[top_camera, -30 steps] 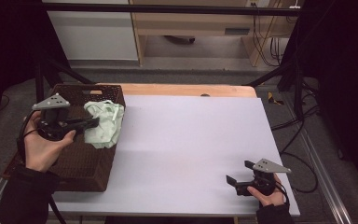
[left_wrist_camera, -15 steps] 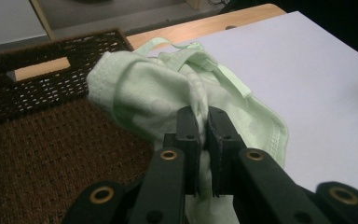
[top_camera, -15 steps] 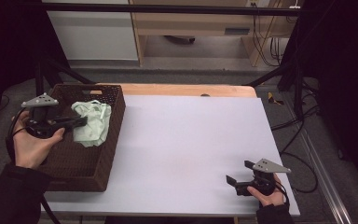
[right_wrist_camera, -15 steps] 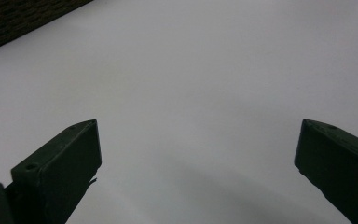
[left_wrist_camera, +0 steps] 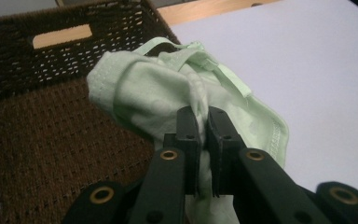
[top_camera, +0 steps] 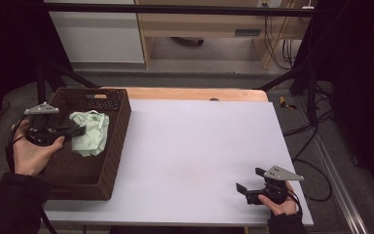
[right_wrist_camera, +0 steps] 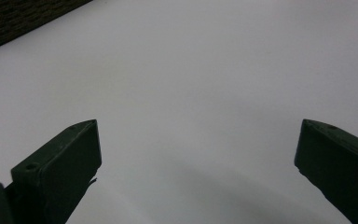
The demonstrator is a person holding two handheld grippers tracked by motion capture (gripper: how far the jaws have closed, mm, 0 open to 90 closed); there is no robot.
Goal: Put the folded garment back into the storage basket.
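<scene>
A pale green cloth (top_camera: 91, 133) (left_wrist_camera: 158, 88) hangs bunched over the inside of a dark brown wicker basket (top_camera: 80, 173) (left_wrist_camera: 51, 149) at the table's left edge. My left gripper (top_camera: 80, 130) (left_wrist_camera: 204, 122) is shut on a fold of that cloth, jaws pressed together with fabric between them, held over the basket by the person's left hand. My right gripper (top_camera: 250, 181) (right_wrist_camera: 196, 154) rests low on the white table top near the front right corner, jaws wide apart with nothing between them.
The white table top (top_camera: 195, 141) stretches between the basket and the right hand. A wooden strip (top_camera: 195, 94) runs along its far edge. Beyond it stand black frame legs, cables and a pale cabinet (top_camera: 97, 34).
My left gripper has carried the cloth leftward and lower, from over the basket's right wall to deeper inside it. The right gripper has stayed put.
</scene>
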